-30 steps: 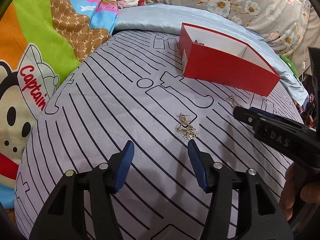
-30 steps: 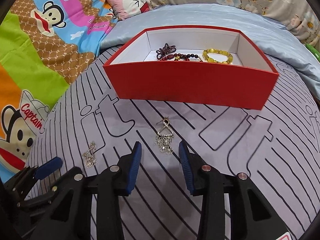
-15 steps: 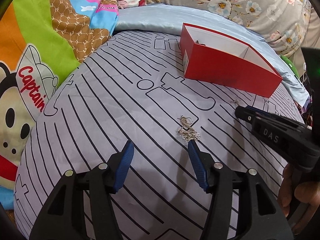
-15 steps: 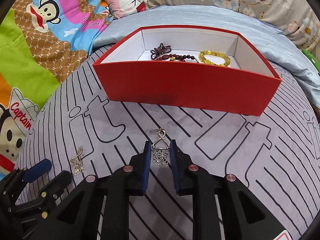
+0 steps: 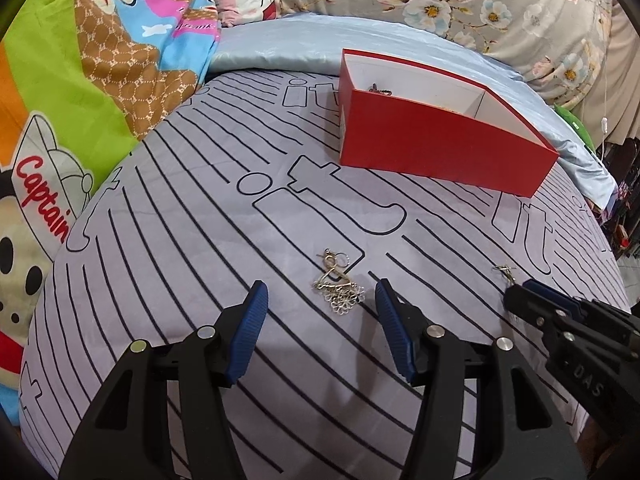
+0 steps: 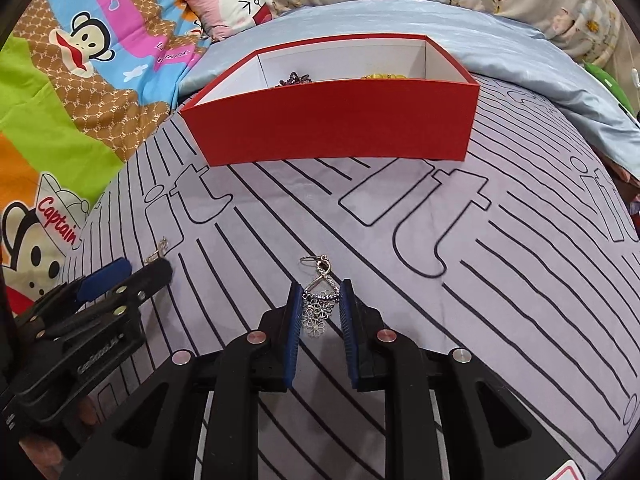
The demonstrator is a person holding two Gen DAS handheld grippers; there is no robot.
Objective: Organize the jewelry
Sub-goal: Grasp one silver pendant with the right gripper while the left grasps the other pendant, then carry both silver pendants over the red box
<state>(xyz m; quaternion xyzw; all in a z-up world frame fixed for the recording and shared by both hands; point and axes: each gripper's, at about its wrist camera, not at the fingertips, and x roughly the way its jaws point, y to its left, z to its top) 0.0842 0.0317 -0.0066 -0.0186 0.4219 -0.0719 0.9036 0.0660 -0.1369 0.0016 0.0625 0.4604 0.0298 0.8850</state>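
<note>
Earrings are sitting apart on the grey striped bedspread (image 5: 168, 240). I am pinching the right-hand silver earring (image 6: 319, 304) with my right gripper (image 6: 320, 292), its blue pads (image 6: 295, 320) closed narrowly against the dangling flower cluster while the hook is poking out ahead of the tips. I am holding my left gripper (image 5: 320, 300) wide apart, low over the cloth, with the other silver earring (image 5: 338, 286) lying loose between its fingertips, touching neither. Beyond both, the red box (image 6: 336, 128) is resting on the bedspread, dark beads (image 6: 294, 79) and a yellow bracelet (image 6: 384, 76) showing inside it.
</note>
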